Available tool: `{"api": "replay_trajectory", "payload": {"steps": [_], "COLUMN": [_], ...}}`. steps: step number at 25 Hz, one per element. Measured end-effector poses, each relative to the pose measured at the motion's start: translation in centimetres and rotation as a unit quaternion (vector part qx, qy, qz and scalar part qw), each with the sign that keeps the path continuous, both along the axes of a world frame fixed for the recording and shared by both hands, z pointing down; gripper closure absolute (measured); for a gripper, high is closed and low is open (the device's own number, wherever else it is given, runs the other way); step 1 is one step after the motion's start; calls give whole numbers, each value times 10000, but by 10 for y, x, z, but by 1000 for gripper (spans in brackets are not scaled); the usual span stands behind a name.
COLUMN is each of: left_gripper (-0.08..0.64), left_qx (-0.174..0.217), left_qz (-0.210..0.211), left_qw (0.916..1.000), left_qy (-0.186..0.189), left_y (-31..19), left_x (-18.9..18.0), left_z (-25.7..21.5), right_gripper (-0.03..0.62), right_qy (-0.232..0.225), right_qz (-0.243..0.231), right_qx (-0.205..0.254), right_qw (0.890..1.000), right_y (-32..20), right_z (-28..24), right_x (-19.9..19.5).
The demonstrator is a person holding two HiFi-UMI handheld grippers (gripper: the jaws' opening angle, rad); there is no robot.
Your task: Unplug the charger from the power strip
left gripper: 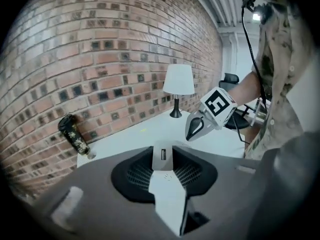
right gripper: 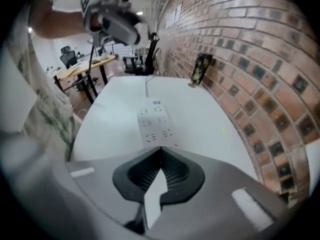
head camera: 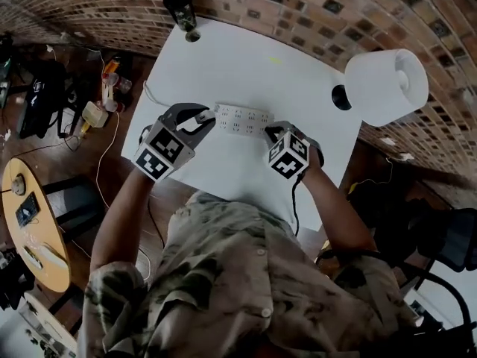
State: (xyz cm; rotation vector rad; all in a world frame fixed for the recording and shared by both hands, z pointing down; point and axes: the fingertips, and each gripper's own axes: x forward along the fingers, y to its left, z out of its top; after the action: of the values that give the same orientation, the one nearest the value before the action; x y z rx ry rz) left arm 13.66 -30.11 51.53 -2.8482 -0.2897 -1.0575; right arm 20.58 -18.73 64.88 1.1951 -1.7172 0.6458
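Note:
A white power strip (head camera: 240, 118) lies flat across the middle of the white table (head camera: 246, 66), and it also shows ahead in the right gripper view as the power strip (right gripper: 156, 123). My left gripper (left gripper: 163, 149) is shut on a white charger (left gripper: 164, 165) with a USB slot, held up clear of the table. In the head view the left gripper (head camera: 200, 119) is at the strip's left end. My right gripper (right gripper: 160, 150) has its jaw tips together with nothing between them, just short of the strip's near end. In the head view the right gripper (head camera: 274, 133) is by the strip's right end.
A white-shaded lamp (head camera: 386, 85) on a black base stands at the table's right end. A dark patterned can (head camera: 181, 6) stands at the far edge against the brick wall (left gripper: 100, 64). A white cord (right gripper: 147, 85) runs from the strip off the table's left side. Desks and chairs stand beyond.

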Motion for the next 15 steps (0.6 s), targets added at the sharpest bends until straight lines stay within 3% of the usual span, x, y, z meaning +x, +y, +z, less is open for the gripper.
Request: {"api": "replay_trajectory", "payload": {"steps": [3, 7, 15], "left_gripper": [451, 449, 449], "left_qx": [24, 36, -166], "left_qz": [-740, -1724, -2439], "left_qw": [9972, 9847, 9683], "left_qy": [110, 242, 512], "left_y": [20, 53, 149], "left_x": [-35, -91, -172], "left_z": [-19, -44, -62], "right_gripper": [586, 585, 584], "right_qy": [-394, -756, -1404], "right_qz": [245, -130, -258], "right_qx": [717, 1279, 1824], "right_qw": [9964, 9888, 9728], "right_y": [25, 55, 114], "right_z": [-37, -65, -113], "right_x": [-2, -25, -89]}}
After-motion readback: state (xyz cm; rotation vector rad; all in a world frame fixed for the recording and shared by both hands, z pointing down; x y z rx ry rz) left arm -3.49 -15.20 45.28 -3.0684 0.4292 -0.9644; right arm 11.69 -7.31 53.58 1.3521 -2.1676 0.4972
